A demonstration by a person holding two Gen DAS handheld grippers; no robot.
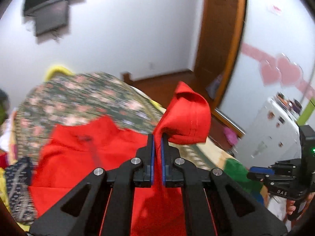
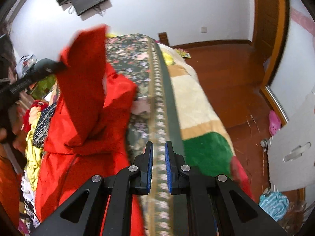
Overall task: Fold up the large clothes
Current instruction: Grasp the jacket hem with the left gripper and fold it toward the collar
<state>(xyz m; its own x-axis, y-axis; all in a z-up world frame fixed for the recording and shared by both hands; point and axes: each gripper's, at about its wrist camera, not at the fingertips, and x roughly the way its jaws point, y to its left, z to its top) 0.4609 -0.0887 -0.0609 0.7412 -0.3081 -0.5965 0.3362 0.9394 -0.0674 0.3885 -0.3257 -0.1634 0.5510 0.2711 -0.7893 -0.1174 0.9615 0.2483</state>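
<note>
A large red garment [image 1: 78, 157] lies spread over a floral bedspread [image 1: 78, 102] on a bed. My left gripper [image 1: 157, 137] is shut on a corner of it. The pinched red cloth stands up in a bunched fold [image 1: 185, 116] above the blue pads. In the right wrist view that raised flap of the red garment [image 2: 82, 90] hangs from the left gripper [image 2: 61, 64] at the upper left. My right gripper [image 2: 158, 145] hovers over the bedspread's patterned border [image 2: 157, 98], its pads nearly together with nothing between them. It also shows at the left wrist view's right edge [image 1: 254, 174].
A heap of mixed clothes [image 2: 35, 137] lies left of the garment. A cream, tan and green blanket [image 2: 196, 108] covers the bed's right side. Beyond it are wooden floor [image 2: 226, 68], a white cabinet [image 1: 275, 127] and a wooden door [image 1: 216, 29].
</note>
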